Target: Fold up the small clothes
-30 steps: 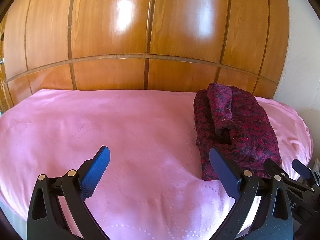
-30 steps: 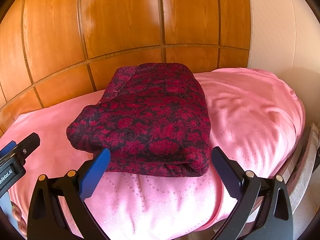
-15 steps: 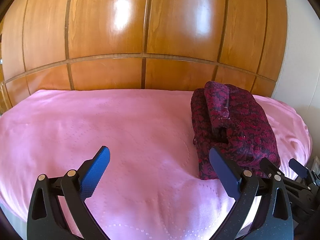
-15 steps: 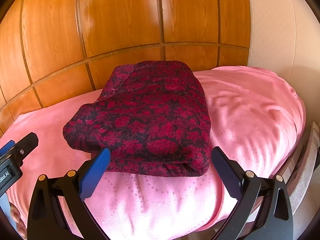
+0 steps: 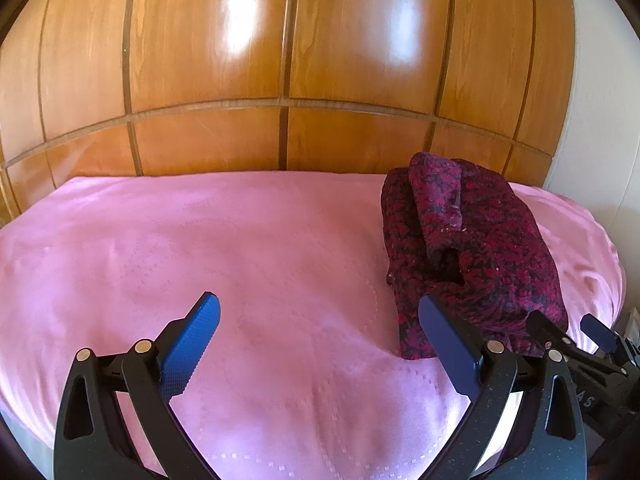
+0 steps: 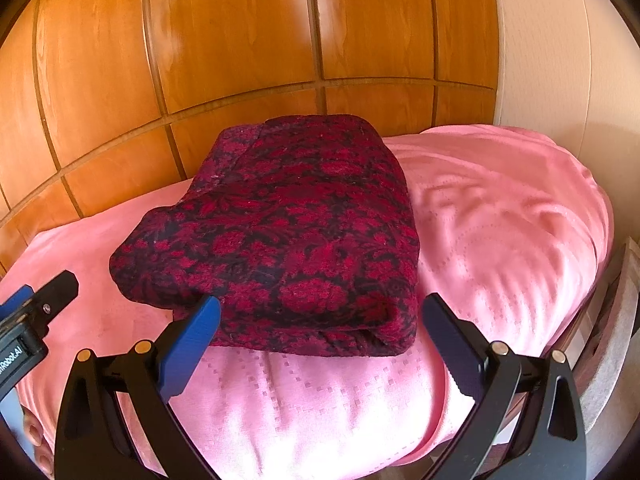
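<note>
Little could be read. In the right wrist view, a white label on the black body of the left tool [image 6: 30, 300], at the picture's left edge, carried dark lettering cut off by the frame; the visible part read roughly "Robot.AI", with the first characters lost. In the left wrist view, faint pale letters stood on the black body of the right tool [image 5: 568, 330] near the lower right corner; only "AS" could be made out, the rest hidden.
</note>
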Action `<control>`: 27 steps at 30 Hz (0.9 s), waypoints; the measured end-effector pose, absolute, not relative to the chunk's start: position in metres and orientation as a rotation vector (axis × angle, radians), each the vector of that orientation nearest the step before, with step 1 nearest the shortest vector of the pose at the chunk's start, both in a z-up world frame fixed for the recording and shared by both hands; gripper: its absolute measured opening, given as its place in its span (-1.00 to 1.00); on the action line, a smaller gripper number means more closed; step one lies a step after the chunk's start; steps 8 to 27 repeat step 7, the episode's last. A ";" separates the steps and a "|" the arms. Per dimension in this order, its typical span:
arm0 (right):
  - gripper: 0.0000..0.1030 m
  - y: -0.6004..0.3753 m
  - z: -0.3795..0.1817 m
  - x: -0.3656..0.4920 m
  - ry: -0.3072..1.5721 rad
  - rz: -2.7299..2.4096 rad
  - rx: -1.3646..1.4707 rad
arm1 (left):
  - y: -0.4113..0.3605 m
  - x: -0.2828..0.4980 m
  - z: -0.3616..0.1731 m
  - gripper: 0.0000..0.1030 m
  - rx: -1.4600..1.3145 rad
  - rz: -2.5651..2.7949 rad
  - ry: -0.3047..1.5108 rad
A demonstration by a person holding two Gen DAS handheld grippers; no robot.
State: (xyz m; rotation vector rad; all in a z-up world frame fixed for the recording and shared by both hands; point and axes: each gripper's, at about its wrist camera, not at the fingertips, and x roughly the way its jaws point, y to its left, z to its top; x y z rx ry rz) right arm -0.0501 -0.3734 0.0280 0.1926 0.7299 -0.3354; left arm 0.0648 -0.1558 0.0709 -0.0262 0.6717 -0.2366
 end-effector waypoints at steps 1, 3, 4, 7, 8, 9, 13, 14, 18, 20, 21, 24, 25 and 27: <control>0.95 -0.375 0.029 -0.050 0.727 -0.329 0.198 | -0.156 0.066 0.070 0.91 -0.023 -0.233 0.679; 0.95 -0.386 0.034 -0.050 0.702 -0.317 0.228 | -0.155 0.069 0.067 0.91 -0.022 -0.216 0.687; 0.95 -0.392 0.037 -0.050 0.691 -0.323 0.245 | -0.154 0.070 0.065 0.91 -0.027 -0.210 0.695; 0.95 -0.435 0.046 -0.037 0.677 -0.367 0.318 | -0.151 0.076 0.060 0.91 -0.037 -0.193 0.714; 0.95 -0.435 0.046 -0.037 0.677 -0.367 0.318 | -0.151 0.076 0.060 0.91 -0.037 -0.193 0.714; 0.95 -0.435 0.046 -0.037 0.677 -0.367 0.318 | -0.151 0.076 0.060 0.91 -0.037 -0.193 0.714; 0.95 -0.435 0.046 -0.037 0.677 -0.367 0.318 | -0.151 0.076 0.060 0.91 -0.037 -0.193 0.714; 0.95 -0.435 0.046 -0.037 0.677 -0.367 0.318 | -0.151 0.076 0.060 0.91 -0.037 -0.193 0.714; 0.95 -0.435 0.046 -0.037 0.677 -0.367 0.318 | -0.151 0.076 0.060 0.91 -0.037 -0.193 0.714; 0.95 -0.435 0.046 -0.037 0.677 -0.367 0.318 | -0.151 0.076 0.060 0.91 -0.037 -0.193 0.714; 0.95 -0.435 0.046 -0.037 0.677 -0.367 0.318 | -0.151 0.076 0.060 0.91 -0.037 -0.193 0.714; 0.95 -0.435 0.046 -0.037 0.677 -0.367 0.318 | -0.151 0.076 0.060 0.91 -0.037 -0.193 0.714; 0.95 -0.435 0.046 -0.037 0.677 -0.367 0.318 | -0.151 0.076 0.060 0.91 -0.037 -0.193 0.714; 0.95 -0.435 0.046 -0.037 0.677 -0.367 0.318 | -0.151 0.076 0.060 0.91 -0.037 -0.193 0.714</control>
